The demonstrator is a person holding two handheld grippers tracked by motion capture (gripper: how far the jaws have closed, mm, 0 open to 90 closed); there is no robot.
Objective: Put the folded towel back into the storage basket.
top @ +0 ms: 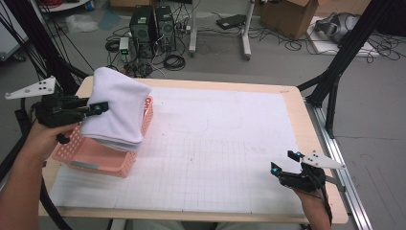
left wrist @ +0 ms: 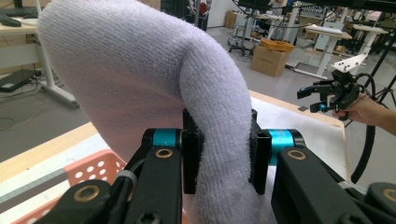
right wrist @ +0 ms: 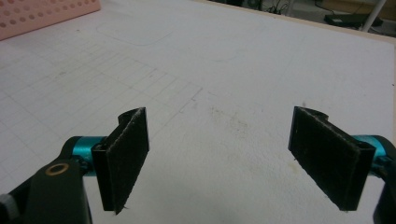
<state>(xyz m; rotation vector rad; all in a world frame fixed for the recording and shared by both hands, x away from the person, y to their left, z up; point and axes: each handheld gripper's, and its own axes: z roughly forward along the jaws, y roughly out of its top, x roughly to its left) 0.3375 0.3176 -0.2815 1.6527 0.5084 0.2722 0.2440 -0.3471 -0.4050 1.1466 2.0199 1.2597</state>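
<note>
High view: one white towel [top: 117, 108] hangs folded from the left gripper [top: 98, 108], draping over the one pink basket [top: 100, 160] beneath the fingers, with nothing between cloth and basket. In the left gripper view the towel [left wrist: 140, 79] is thick and looped, fuzzy terry, squeezed between both pads [left wrist: 190, 161], so the fingers clench the fold. The right gripper [top: 286, 162] rests well apart on the one gridded mat [top: 215, 158]; its two pads [right wrist: 123, 156] stand wide, released, with bare mat between them.
</note>
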